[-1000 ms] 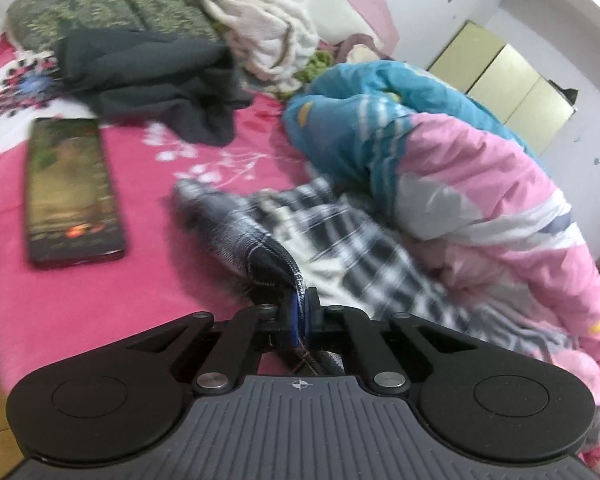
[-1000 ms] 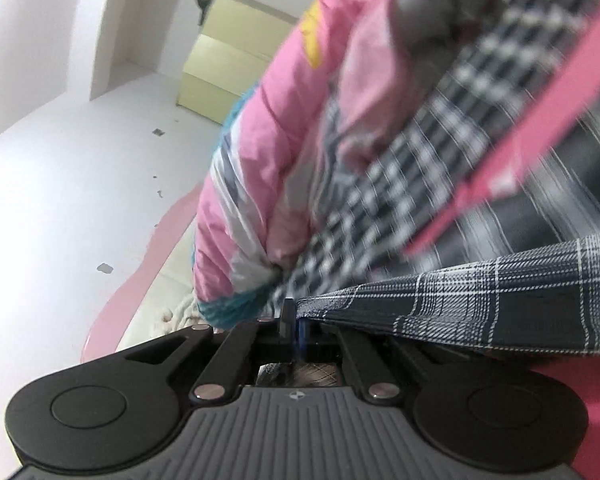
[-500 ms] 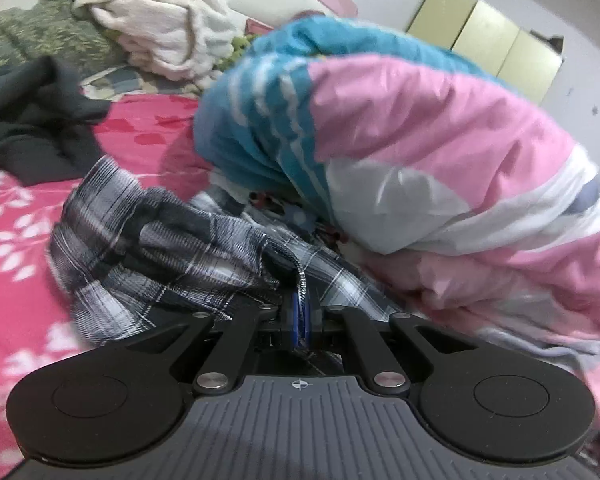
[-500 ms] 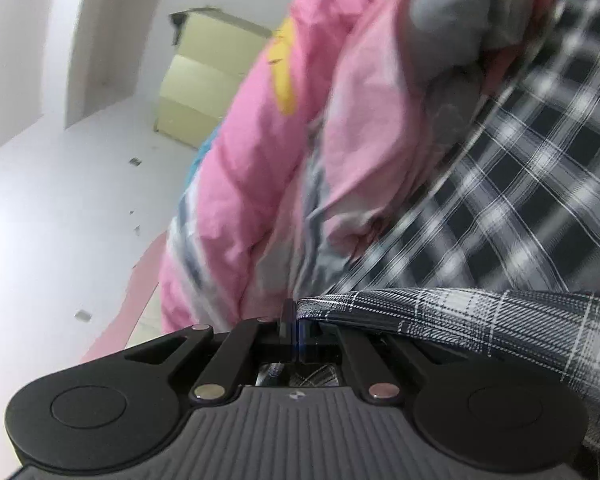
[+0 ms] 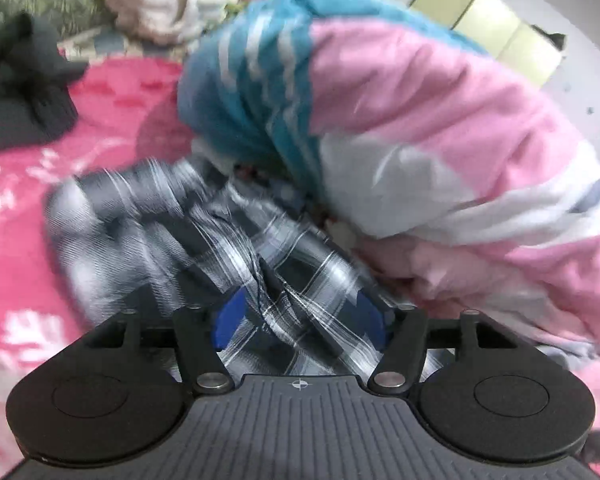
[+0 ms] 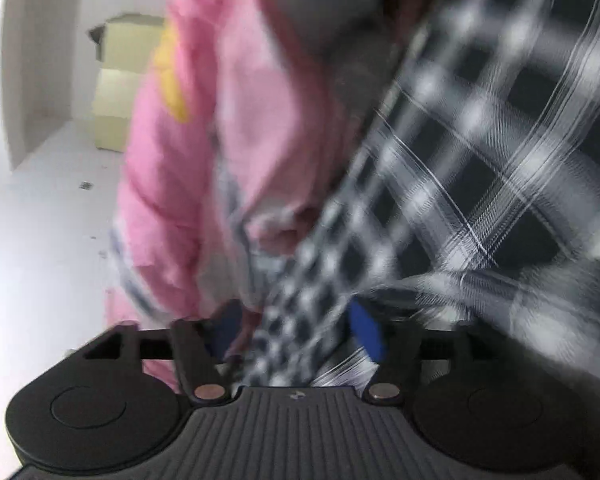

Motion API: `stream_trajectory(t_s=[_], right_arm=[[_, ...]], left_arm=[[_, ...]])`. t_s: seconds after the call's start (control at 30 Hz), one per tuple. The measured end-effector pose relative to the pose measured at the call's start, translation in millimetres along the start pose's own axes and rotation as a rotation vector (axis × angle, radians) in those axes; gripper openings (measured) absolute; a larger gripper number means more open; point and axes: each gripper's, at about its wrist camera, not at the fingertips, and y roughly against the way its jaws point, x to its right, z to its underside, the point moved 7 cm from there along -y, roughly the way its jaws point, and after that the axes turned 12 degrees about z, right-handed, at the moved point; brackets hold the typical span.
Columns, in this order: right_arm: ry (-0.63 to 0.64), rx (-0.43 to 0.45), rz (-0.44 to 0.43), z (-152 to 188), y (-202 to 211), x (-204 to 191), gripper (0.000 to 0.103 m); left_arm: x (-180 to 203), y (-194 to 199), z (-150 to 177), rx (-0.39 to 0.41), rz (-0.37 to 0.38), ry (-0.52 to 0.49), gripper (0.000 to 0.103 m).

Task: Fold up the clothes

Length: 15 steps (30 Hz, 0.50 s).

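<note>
Pink floral bedding covers the bed beyond the left gripper, with a white wall and pale yellow-green cabinet further back. Both views are blurred.

The left gripper's blue-padded fingers stand spread apart, and the crumpled black-and-white plaid shirt lies bunched between them and just ahead, draped over the gap but not pinched. Ahead and to the right of the fingers, a puffy pink, white and teal quilt is heaped up, touching the shirt's far edge. Ahead to the left lies a dark grey garment, well apart from the shirt, with a cream knitted garment and an olive green knitted garment beyond it.

The right gripper is likewise spread wide, one blue pad showing on its right side. Plaid cloth hangs loosely across the gap and fills the space ahead and right of these fingers; the pink quilt rises ahead and left, against the white wall.
</note>
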Motion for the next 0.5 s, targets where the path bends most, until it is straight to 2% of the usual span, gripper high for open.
stream_trajectory(t_s=[0.07, 0.13, 0.23, 0.3, 0.5], right_arm=[[0.0, 0.011, -0.033, 11, 31, -3, 0.073], [0.0, 0.023, -0.066, 22, 63, -6, 0.083], [0.03, 0.053, 0.0, 26, 64, 2, 0.09], [0.05, 0.074, 0.046, 28, 65, 8, 0.09], [0.111, 0.136, 0.185, 33, 67, 25, 0.091]], left_arm=[[-3, 27, 2, 0.003, -0.002, 0.005, 0.072], [-14, 48, 9, -0.006, -0.022, 0.043, 0.073], [-35, 68, 24, -0.026, -0.054, 0.118, 0.073], [-49, 74, 36, -0.036, -0.061, 0.161, 0.073], [-57, 58, 44, -0.004, -0.052, 0.127, 0.074]])
